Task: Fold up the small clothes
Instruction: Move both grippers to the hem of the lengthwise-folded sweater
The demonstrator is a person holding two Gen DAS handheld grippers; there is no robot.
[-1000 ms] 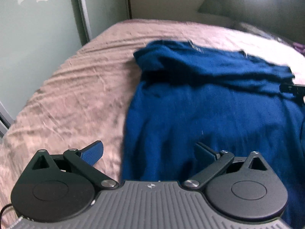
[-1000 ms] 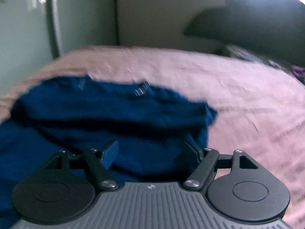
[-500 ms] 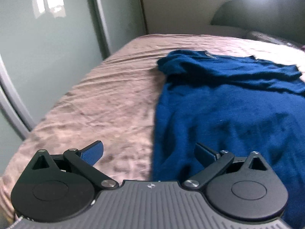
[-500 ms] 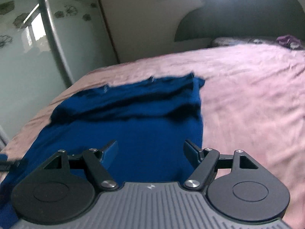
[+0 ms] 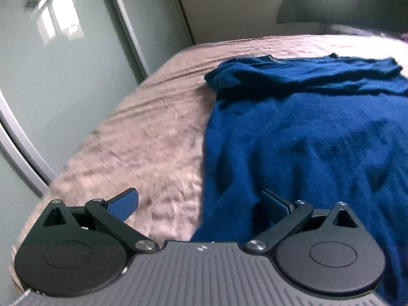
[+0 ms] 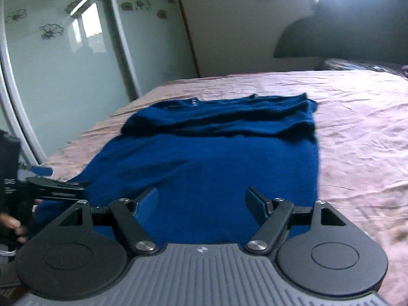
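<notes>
The blue garment [image 6: 216, 158] is spread flat on the pink bedspread [image 6: 357, 127], its long axis running away from both grippers, with a band already folded over at the far end. The left gripper [image 5: 201, 201] is held at the garment's near left edge and the right gripper [image 6: 201, 199] over its near hem (toward the right corner) — both pairs of jaws are spread with nothing pinched, and each is judged equally near its own corner.

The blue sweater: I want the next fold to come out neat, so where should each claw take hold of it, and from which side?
Probably grip the blue sweater at its two near hem corners, coming in low from the near edge of the bed. Its far end is already folded over into a thick band, while the near part lies flat in one layer. The left claw straddles the left edge, and the right claw sits above the hem; both are open.
</notes>
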